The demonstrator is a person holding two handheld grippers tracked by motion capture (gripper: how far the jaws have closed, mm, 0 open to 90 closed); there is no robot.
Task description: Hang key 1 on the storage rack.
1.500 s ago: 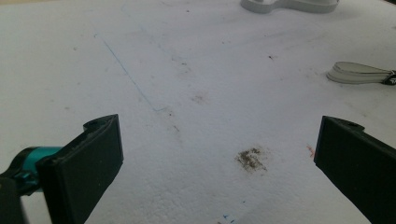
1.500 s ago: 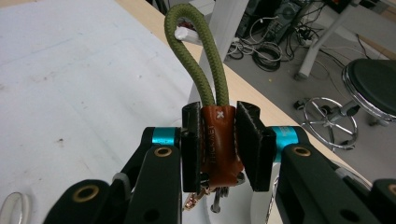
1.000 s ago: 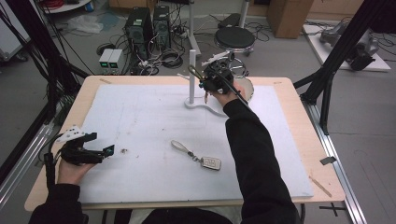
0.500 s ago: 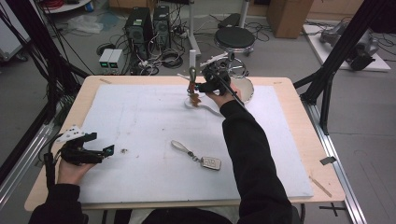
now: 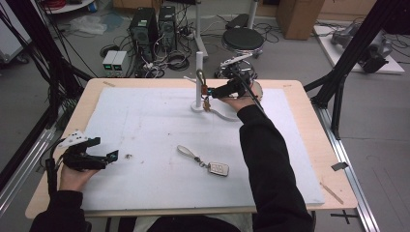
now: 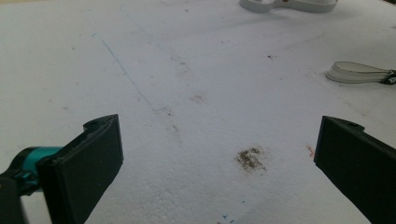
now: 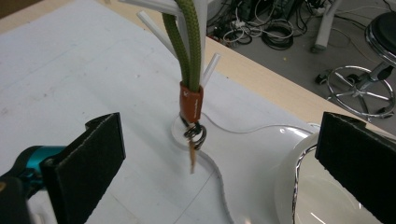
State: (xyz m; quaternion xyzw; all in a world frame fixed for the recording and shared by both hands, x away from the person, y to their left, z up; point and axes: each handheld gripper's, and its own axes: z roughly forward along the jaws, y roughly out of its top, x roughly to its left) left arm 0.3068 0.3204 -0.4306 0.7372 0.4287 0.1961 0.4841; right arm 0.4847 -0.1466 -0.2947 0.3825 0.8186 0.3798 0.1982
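A green cord keychain (image 7: 190,56) with a brown clasp (image 7: 191,103) and a small key hangs from a peg of the white stand (image 5: 198,72) at the table's far middle. My right gripper (image 7: 219,163) is open just in front of it, its jaws wide apart on either side of the hanging key and holding nothing; in the high view the right gripper (image 5: 215,92) sits just right of the stand. A second keychain (image 5: 203,162) with a white loop and a pale tag lies flat mid-table. My left gripper (image 5: 110,156) rests open at the table's left front, empty.
A white dish (image 7: 327,196) sits by the stand's curved base (image 7: 219,182). The white foam mat (image 5: 145,130) covers the wooden table. In the left gripper view a brown stain (image 6: 251,157) marks the mat, with the white loop (image 6: 357,72) farther off.
My right gripper moved left to the stand carrying the green cord; the cord now hangs on the peg and the jaws stand open. The left hand has not moved.
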